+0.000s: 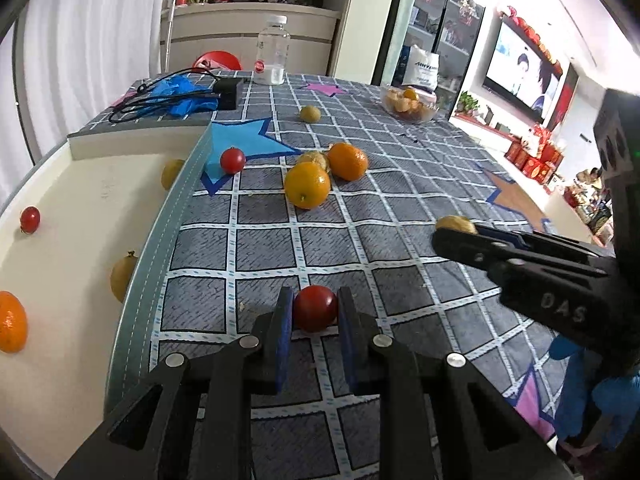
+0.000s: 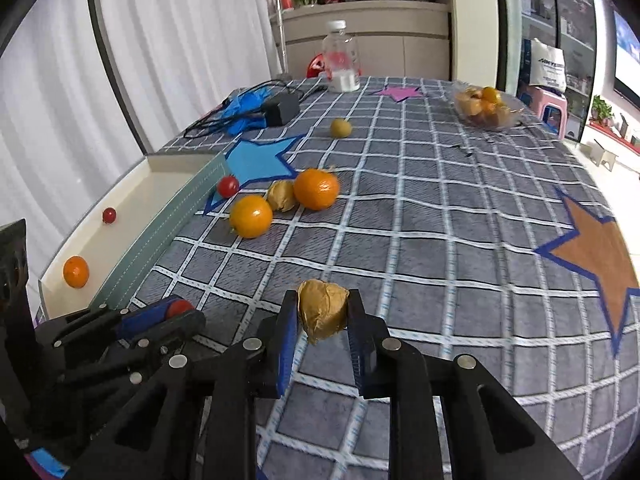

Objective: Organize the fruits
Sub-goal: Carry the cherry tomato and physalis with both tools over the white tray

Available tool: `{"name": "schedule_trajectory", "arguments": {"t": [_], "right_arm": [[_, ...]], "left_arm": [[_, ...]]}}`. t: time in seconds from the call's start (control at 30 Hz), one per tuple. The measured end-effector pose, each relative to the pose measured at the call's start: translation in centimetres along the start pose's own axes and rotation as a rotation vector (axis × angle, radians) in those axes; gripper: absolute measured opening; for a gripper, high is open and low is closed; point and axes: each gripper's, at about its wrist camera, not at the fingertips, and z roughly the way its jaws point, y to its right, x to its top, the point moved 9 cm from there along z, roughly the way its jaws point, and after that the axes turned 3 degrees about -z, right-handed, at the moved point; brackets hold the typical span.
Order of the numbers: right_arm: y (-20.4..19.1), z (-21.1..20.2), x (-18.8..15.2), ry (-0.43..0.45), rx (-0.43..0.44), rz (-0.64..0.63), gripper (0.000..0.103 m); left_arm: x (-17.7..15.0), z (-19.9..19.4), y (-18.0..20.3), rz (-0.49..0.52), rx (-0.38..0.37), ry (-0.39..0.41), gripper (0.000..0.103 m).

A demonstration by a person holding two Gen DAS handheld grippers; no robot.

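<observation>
My left gripper [image 1: 315, 308] is shut on a red cherry tomato [image 1: 315, 307], just right of the white box [image 1: 80, 200]. My right gripper [image 2: 322, 312] is shut on a husked golden berry [image 2: 322, 309]; it shows at the right in the left wrist view [image 1: 456, 226]. The box holds a cherry tomato [image 1: 30, 219], an orange [image 1: 11, 322] and two yellow fruits [image 1: 122, 276]. On the cloth lie two oranges [image 1: 307, 185] [image 1: 348, 161], a husked berry [image 1: 314, 158], a cherry tomato [image 1: 232, 160] and a yellow-green fruit [image 1: 310, 113].
A clear bowl [image 2: 486, 109] of fruit stands at the far right. A plastic bottle [image 1: 273, 51], a black adapter with cable [image 1: 228, 89] and blue gloves [image 1: 180, 92] lie at the far end. The box's wall [image 1: 160, 240] rises left of my left gripper.
</observation>
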Motion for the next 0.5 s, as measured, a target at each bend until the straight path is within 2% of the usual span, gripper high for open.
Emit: {"name": "schedule_trajectory", "arguments": {"t": [0.2,0.3,0.5], "right_arm": [[0.3,-0.7,-0.3,0.001,0.002,0.016,0.025],[-0.2,-0.4,-0.3,-0.005,0.016,0.024,0.025],[-2.6,-0.1,0.6,-0.002,0.034,-0.005,0.025]], "left_arm": [[0.1,-1.9,0.4,0.027,-0.004,0.038,0.023],[0.7,-3.5,0.0,0.032,0.003,0.082,0.023],[3.0,-6.5,-2.7,0.032,0.067,0.177,0.023]]}}
